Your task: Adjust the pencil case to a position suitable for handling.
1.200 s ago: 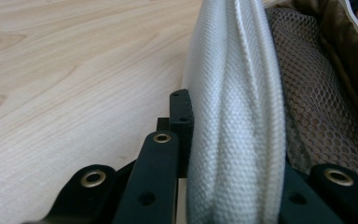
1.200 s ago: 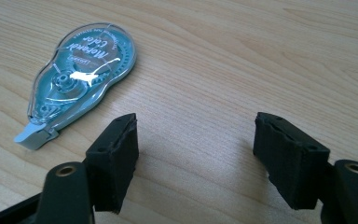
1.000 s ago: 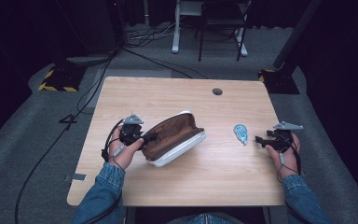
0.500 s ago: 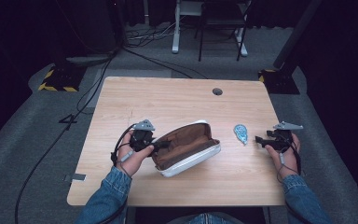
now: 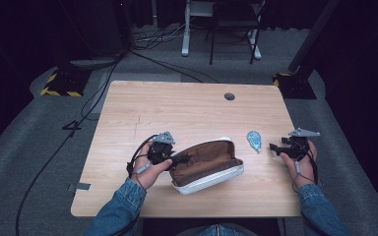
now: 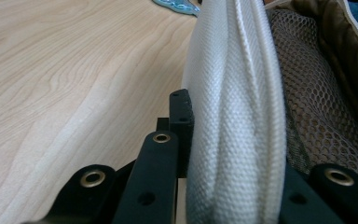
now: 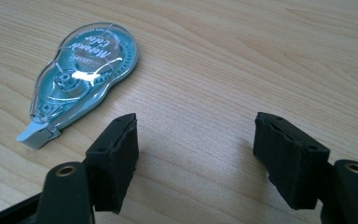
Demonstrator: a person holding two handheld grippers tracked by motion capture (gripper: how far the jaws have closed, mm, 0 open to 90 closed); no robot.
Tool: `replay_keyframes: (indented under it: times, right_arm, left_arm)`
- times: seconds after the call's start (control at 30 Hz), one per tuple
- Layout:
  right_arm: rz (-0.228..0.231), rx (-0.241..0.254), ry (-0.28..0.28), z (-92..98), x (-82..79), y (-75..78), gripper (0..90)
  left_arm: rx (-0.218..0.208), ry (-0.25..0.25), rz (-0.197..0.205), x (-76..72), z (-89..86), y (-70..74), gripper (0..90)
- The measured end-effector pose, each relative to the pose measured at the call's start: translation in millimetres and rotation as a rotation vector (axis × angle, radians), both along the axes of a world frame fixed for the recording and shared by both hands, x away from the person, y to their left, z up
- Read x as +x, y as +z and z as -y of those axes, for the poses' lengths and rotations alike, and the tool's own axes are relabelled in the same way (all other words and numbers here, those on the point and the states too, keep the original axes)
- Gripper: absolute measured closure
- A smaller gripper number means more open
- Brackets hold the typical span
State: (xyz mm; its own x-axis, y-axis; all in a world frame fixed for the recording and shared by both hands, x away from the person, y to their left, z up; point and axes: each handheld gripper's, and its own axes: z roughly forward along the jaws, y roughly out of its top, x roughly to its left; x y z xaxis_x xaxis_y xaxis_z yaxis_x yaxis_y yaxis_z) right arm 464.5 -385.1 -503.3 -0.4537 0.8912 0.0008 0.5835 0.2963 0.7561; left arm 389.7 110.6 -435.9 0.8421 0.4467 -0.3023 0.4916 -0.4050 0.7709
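The left gripper (image 5: pixel 179 160) pinches the white woven rim of the open brown-lined fabric pouch (image 5: pixel 206 164), which lies near the middle of the light wooden table (image 5: pixel 177 105). The right gripper (image 7: pixel 196 158), at the pouch's three o'clock, rests with jaws spread, the blue translucent plastic correction-tape dispenser (image 7: pixel 81 70) just beside it.

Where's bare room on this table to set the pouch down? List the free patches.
Free: the far half of the table, from the cable hole to the left edge, and the near left corner. Crowded: the near middle, where the left gripper grips the pouch, with the correction tape before the open right gripper.
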Motion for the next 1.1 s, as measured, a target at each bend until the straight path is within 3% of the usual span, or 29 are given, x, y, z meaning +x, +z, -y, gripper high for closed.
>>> replay_keyframes:
  times: [0.93,1.1]
  right_arm:
    - [0.0,0.0,0.0,0.0,0.0,0.0,31.1]
    - [0.0,0.0,0.0,0.0,0.0,0.0,31.1]
  left_arm:
    - [0.022,-0.054,-0.02,5.0,19.2,-27.1,82.4]
    - [0.034,-0.046,-0.015,5.8,18.5,-29.2,77.0]
